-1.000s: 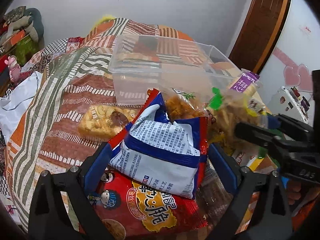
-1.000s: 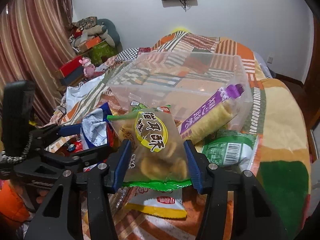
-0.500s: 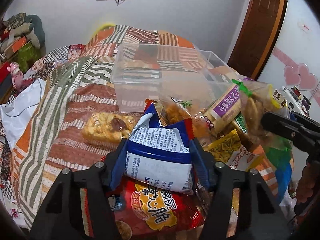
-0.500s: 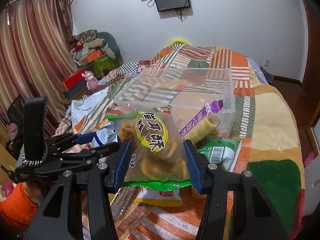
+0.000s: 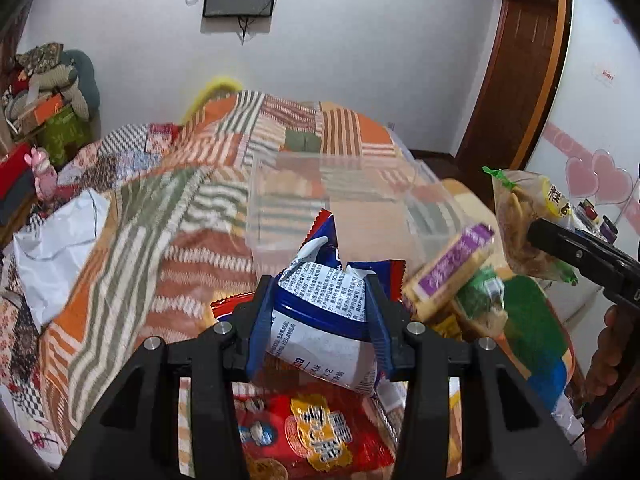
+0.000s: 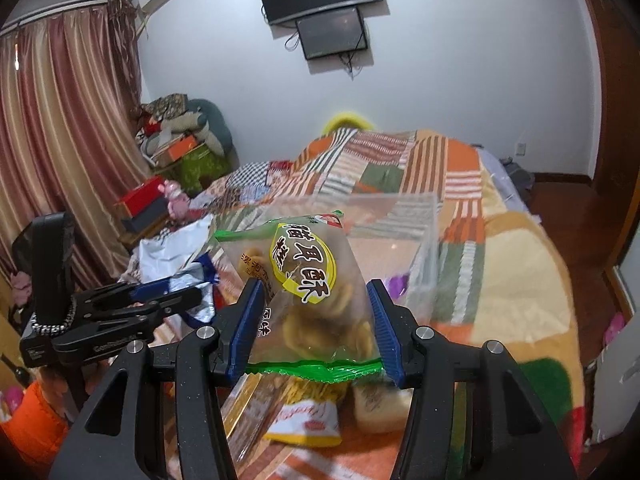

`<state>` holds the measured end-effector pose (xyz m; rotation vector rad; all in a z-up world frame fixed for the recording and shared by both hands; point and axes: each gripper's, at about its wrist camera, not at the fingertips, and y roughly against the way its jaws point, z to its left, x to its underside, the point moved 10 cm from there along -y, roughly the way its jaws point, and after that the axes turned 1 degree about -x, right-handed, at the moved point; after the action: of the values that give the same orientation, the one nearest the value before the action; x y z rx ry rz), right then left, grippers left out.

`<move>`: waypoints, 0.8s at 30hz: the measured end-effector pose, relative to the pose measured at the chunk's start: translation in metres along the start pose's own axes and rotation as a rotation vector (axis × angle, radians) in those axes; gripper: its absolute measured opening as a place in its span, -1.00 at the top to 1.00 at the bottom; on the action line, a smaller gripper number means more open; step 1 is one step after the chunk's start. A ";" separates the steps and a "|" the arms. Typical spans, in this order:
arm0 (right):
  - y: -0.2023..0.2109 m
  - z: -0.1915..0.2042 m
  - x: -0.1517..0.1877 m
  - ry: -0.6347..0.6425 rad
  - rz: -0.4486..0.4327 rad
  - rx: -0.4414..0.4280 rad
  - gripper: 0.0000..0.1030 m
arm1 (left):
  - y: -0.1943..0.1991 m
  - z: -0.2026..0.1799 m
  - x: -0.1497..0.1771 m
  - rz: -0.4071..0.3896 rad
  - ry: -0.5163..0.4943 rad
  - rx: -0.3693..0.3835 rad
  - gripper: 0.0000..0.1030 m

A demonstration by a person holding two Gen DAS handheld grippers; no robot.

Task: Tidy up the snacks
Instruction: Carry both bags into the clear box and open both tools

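My left gripper [image 5: 320,320] is shut on a blue and white snack bag [image 5: 320,312] and holds it up over the pile. My right gripper [image 6: 316,324] is shut on a clear bag of yellow crisps with a green seam [image 6: 316,300], also lifted; it shows at the right of the left wrist view [image 5: 524,220]. A clear plastic bin [image 5: 332,200] stands open on the bed just beyond both bags, also in the right wrist view [image 6: 400,232]. The left gripper shows at the left of the right wrist view [image 6: 176,296].
Loose snacks lie below: a red bag [image 5: 316,436], a purple-labelled pack [image 5: 452,276], a green pack [image 5: 480,296], a yellow-white pack [image 6: 308,420]. A patchwork blanket [image 5: 160,220] covers the bed. Clutter [image 6: 176,148] is piled by the curtain; a door [image 5: 516,72] stands at the right.
Both grippers have risen with their bags and the views tilted up. The left jaws closed tighter on the blue and white bag. The crisp bag is now well above the pile.
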<state>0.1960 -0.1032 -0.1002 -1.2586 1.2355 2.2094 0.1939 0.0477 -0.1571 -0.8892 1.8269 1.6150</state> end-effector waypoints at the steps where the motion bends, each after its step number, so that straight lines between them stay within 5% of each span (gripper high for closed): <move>1: 0.001 -0.001 -0.004 0.003 -0.008 0.008 0.04 | 0.001 0.000 -0.006 -0.010 -0.002 0.000 0.15; 10: -0.010 -0.018 -0.035 0.000 -0.056 0.055 0.04 | -0.006 -0.005 -0.062 -0.079 -0.010 0.018 0.15; 24: -0.070 -0.033 -0.033 -0.040 0.017 0.116 0.04 | -0.080 -0.001 -0.087 -0.009 -0.011 -0.001 0.15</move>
<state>0.2760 -0.0847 -0.1181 -1.1581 1.3426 2.1300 0.3114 0.0521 -0.1418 -0.8860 1.8121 1.6128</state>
